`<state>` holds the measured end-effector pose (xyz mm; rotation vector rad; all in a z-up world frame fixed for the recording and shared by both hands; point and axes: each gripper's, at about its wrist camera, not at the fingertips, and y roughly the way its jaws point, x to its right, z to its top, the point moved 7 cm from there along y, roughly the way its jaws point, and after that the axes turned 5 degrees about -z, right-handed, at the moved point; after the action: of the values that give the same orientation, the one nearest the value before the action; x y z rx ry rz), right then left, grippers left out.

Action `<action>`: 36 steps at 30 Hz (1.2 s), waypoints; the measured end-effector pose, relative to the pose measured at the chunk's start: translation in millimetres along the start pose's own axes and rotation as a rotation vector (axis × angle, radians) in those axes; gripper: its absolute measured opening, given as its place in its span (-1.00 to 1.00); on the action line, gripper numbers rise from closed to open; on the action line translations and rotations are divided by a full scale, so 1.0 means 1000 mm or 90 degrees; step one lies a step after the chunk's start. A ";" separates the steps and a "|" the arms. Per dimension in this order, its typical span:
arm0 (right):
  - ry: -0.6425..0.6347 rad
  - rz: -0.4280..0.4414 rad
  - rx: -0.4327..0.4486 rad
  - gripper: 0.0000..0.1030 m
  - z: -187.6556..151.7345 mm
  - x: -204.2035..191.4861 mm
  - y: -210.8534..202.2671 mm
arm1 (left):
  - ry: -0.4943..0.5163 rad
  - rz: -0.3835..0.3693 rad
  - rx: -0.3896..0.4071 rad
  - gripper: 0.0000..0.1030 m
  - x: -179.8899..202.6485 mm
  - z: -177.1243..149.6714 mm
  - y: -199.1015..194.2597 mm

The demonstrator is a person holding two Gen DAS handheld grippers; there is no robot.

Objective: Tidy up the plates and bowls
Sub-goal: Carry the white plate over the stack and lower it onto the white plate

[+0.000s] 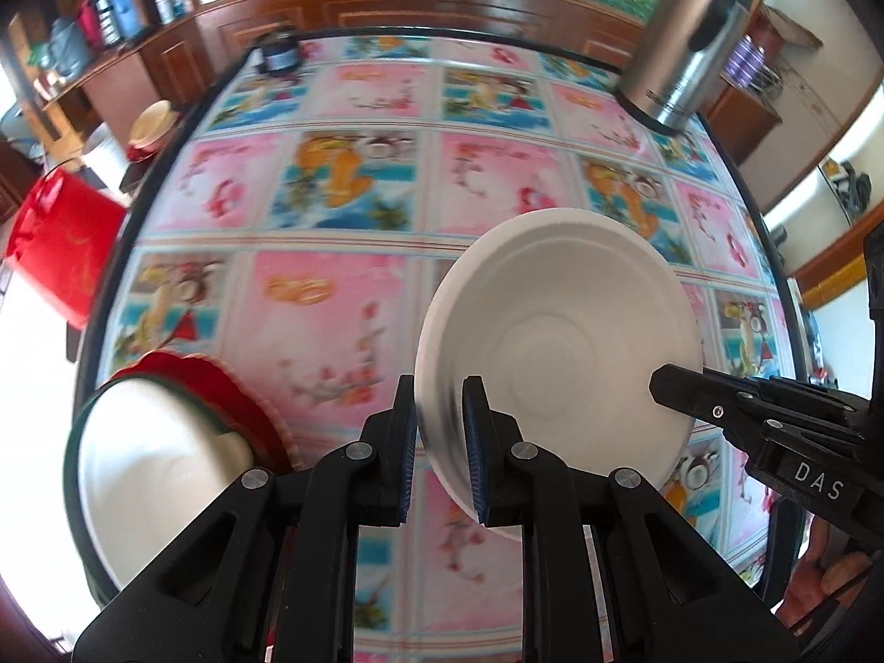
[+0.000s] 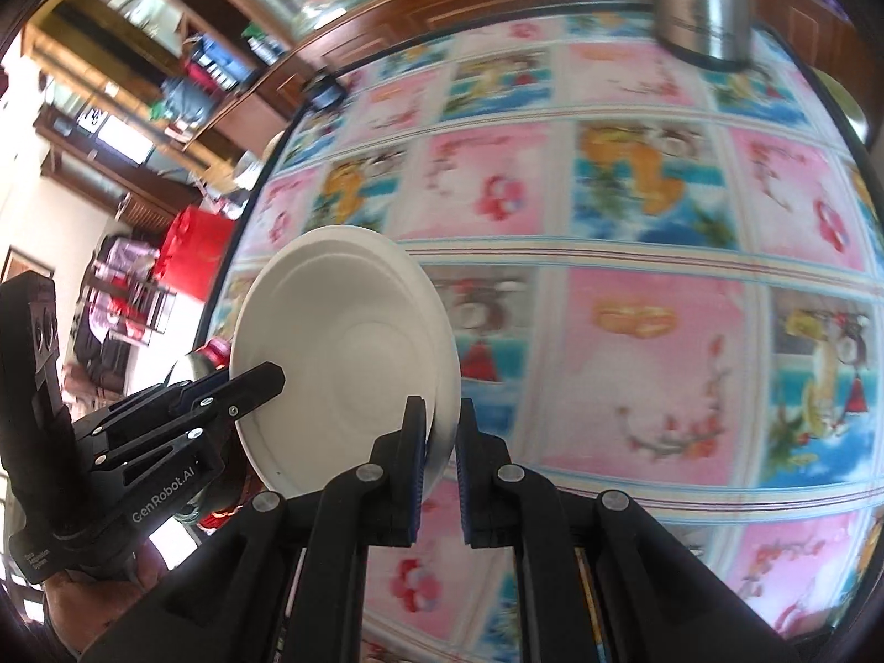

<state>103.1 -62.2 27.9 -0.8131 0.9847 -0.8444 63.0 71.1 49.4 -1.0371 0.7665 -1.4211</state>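
The round table [image 1: 342, 287] – pictured cloth – carries a steel flask [image 1: 685, 38], a dark jar [image 1: 280, 52] and stacked dishes [image 1: 166, 442].

Tablecloth [image 1: 342, 298] print motion-blurred in both views, pictures in the squares unreadable. White bowl [image 1: 558, 342] rim smeared where it sits between the left gripper [image 1: 439, 453] pads; lower edge hidden behind the fingers. Right gripper [image 2: 442, 469] fingers likewise cover the bowl's near rim, contact can't be judged there. Steel thermos [image 2: 701, 0] cut off by the top edge in the right wrist view, its label too small to read. Second white bowl [image 1: 143, 475] left of the left gripper blurred. Shelf clutter [image 1: 105, 16] far left indistinct.
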 end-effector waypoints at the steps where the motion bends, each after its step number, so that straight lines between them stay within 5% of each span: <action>1: -0.007 0.001 -0.001 -0.83 0.000 -0.008 0.001 | -0.003 0.001 0.002 -0.70 -0.005 -0.002 -0.003; 20: -0.163 0.023 -0.004 -0.79 0.007 -0.137 0.018 | -0.106 0.051 0.068 -0.70 -0.116 -0.029 -0.077; 36: -0.257 0.020 -0.085 -0.77 -0.029 -0.201 0.071 | -0.189 0.089 0.024 -0.70 -0.186 -0.088 -0.071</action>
<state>29.9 139.6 29.3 -1.0328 0.6966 -0.5613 -55.2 253.7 49.4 -1.1121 0.5806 -1.1270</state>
